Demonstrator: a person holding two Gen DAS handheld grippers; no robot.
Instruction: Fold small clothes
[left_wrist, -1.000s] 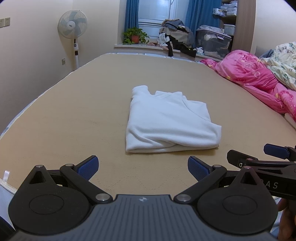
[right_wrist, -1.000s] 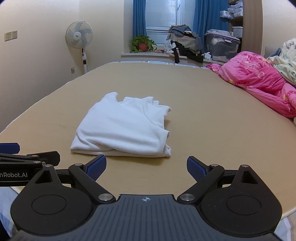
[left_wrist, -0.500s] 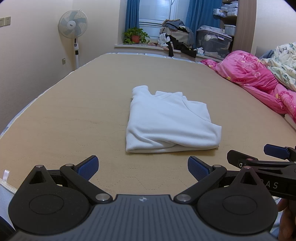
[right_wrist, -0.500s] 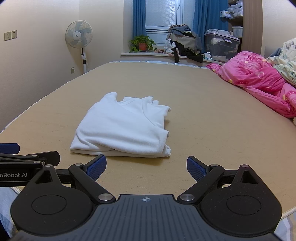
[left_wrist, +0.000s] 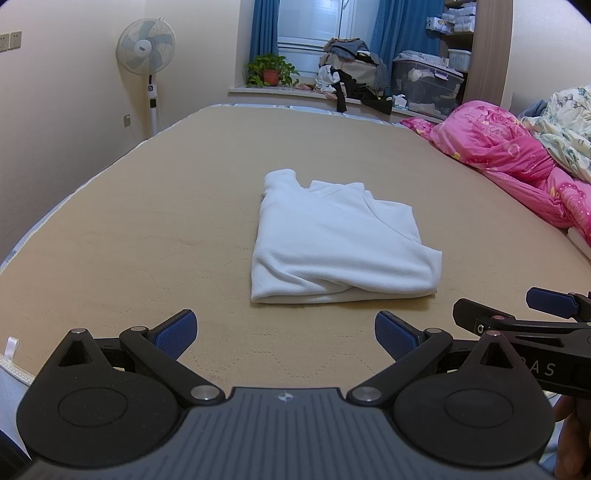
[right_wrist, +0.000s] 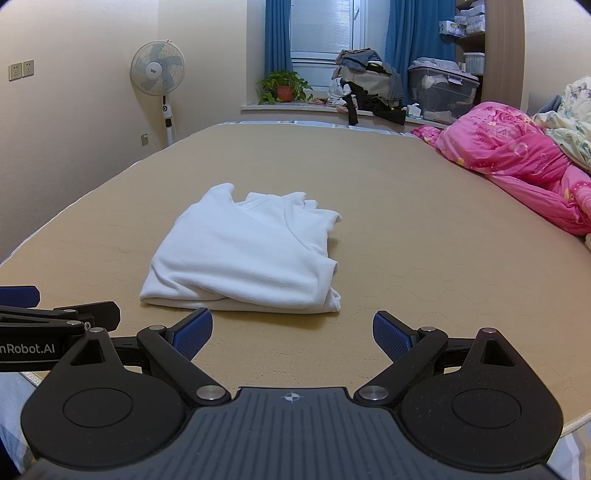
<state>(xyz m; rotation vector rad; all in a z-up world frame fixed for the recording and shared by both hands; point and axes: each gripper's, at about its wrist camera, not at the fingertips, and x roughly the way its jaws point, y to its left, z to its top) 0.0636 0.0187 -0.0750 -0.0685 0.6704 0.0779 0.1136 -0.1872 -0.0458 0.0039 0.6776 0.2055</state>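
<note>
A white garment lies folded into a compact rectangle on the tan mattress; it also shows in the right wrist view. My left gripper is open and empty, held just short of the garment's near edge. My right gripper is open and empty, also just short of the near edge. The right gripper shows at the right edge of the left wrist view, and the left gripper at the left edge of the right wrist view.
A pink quilt and a floral blanket are piled along the bed's right side. A standing fan, a potted plant, a clothes pile and a storage bin stand beyond the far edge.
</note>
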